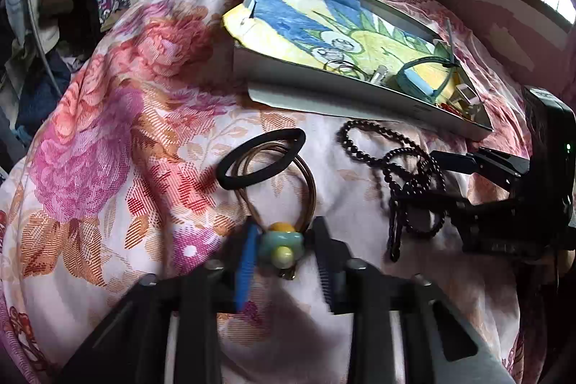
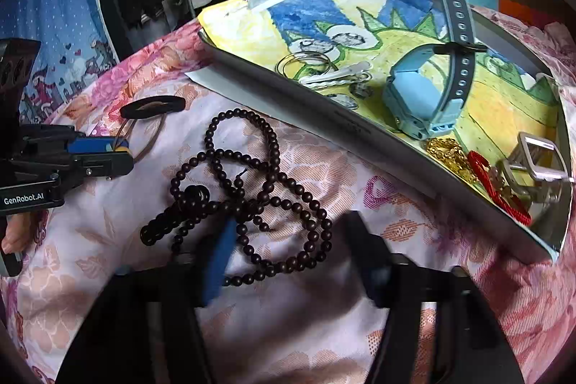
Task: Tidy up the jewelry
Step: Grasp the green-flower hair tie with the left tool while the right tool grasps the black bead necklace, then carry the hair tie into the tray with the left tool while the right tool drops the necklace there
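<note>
jewelry is lying partly on the bed (image 1: 108, 132) and partly in the tray (image 2: 360, 128), which is sitting on the floral cover. just in front of the tray, a bead necklace (image 2: 252, 186) is sprawling in loops; further out from the tray, a black hair band (image 1: 261, 157) is lying over a brown tie with a bead charm (image 1: 279, 243).

left tongs (image 1: 284, 243) are standing partly open, bracketing the charm, seemingly gripping nothing yet. right tongs (image 2: 288, 251) are gaping wide over the necklace, holding nothing.

risks, as i am judging them: the black band is overlapping the brown tie, so lifting the charm may be dragging the band along. the necklace is tangling on itself, so pinching one loop could be leaving the rest trailing and snagging the tray's edge. the soft cover may be giving way under the tongs.

the right view is showing the tray's far end, with a blue watch (image 2: 417, 103), gold chain (image 2: 446, 150) and red cord (image 2: 500, 189). the left view alone is showing the charm clearly between the fingers.
</note>
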Available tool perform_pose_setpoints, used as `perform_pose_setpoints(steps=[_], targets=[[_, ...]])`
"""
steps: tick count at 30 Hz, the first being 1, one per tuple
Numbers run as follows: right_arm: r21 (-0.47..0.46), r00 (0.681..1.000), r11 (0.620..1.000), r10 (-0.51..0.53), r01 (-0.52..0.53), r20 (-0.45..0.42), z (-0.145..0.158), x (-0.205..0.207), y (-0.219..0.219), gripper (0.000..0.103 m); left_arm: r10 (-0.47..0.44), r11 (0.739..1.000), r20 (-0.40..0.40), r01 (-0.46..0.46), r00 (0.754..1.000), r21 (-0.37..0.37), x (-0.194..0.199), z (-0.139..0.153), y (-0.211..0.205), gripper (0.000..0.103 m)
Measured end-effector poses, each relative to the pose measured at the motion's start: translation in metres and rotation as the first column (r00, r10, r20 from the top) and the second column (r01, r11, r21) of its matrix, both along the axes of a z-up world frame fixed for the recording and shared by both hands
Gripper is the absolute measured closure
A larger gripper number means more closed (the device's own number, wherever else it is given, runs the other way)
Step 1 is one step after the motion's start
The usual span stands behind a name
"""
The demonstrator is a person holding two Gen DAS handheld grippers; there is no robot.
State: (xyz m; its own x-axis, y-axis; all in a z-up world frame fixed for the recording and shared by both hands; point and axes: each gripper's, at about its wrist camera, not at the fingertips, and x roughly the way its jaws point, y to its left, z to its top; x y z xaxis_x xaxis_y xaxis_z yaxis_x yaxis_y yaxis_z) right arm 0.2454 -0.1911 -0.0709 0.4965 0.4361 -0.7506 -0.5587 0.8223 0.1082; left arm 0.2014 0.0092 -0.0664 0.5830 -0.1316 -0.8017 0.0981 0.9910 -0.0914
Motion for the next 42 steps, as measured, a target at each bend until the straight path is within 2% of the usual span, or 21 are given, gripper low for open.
perform_pose_setpoints(steps=[5, 6, 10, 17, 21, 25, 30, 35, 39, 42], targets=[[0.022, 1.0, 1.0, -0.005, 0.006, -0.007, -0.001, -0.008, -0.003, 0.091, -0.036, 0.997, -0.017, 0.035, 0.999, -0.062, -0.005, 0.002, -0.006, 0.078], [0.034, 1.0, 0.999, -0.012, 0.012, -0.012, -0.002, -0.011, -0.005, 0.093, -0.043, 0.996, -0.024, 0.041, 0.999, -0.08, -0.006, 0.002, -0.007, 0.078], [0.044, 0.999, 0.998, -0.035, 0.036, -0.01, -0.001, -0.022, -0.013, 0.093, -0.086, 0.984, -0.054, 0.076, 0.995, -0.161, -0.017, 0.0, -0.016, 0.079], [-0.019, 0.997, 0.998, -0.064, 0.065, 0.051, 0.019, -0.055, -0.032, 0.093, -0.147, 0.969, -0.089, 0.126, 0.985, -0.214, -0.037, -0.003, -0.036, 0.079], [-0.039, 0.988, 0.995, -0.085, 0.091, 0.127, 0.041, -0.072, -0.048, 0.093, -0.155, 0.972, -0.053, 0.143, 0.986, -0.187, -0.048, 0.004, -0.045, 0.079], [0.0, 0.971, 0.992, -0.125, 0.127, 0.204, 0.065, -0.081, -0.061, 0.093, -0.162, 0.973, -0.014, 0.158, 0.987, -0.171, -0.058, 0.015, -0.049, 0.079], [0.055, 0.949, 0.984, -0.176, 0.167, 0.262, 0.091, -0.081, -0.072, 0.093, -0.169, 0.968, 0.082, 0.181, 0.982, -0.172, -0.069, 0.041, -0.056, 0.079], [0.091, 0.926, 0.975, -0.221, 0.203, 0.306, 0.114, -0.074, -0.085, 0.093, -0.159, 0.97, 0.108, 0.175, 0.981, -0.166, -0.058, 0.06, -0.06, 0.079], [0.101, 0.903, 0.965, -0.261, 0.241, 0.34, 0.126, -0.052, -0.089, 0.093, -0.141, 0.977, 0.132, 0.16, 0.981, -0.139, -0.029, 0.078, -0.07, 0.079], [0.105, 0.893, 0.959, -0.283, 0.263, 0.351, 0.126, -0.032, -0.09, 0.093, -0.069, 0.989, 0.14, 0.086, 0.988, -0.122, -0.003, 0.085, -0.07, 0.079]])
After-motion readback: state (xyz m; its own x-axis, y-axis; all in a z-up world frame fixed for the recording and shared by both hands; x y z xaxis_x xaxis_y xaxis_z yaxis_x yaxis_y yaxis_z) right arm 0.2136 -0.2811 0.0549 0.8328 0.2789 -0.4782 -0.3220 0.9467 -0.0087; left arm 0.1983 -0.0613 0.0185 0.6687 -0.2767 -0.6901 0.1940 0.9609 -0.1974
